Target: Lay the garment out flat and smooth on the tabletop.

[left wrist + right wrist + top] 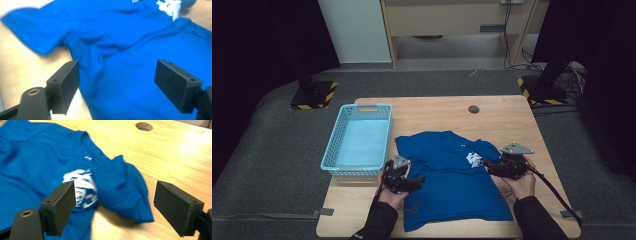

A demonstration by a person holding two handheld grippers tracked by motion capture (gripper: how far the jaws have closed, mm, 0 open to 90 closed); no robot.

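Blue T-shirt (452, 180) lies flat just right of the basket (358, 141); your left gripper (419, 181) hovers wide at its near-basket edge, your right gripper (486, 163) wide over the far sleeve, nothing gripped.

The tongs (115, 207) stand wide open above the counter (180, 152), with nothing pressed between the two black jaws. Below them lies a blue T-shirt (32, 165) with a white print (83, 186) on it. Its short sleeve (125, 192) is folded over, near the print. A round hole (144, 126) is in the counter behind.
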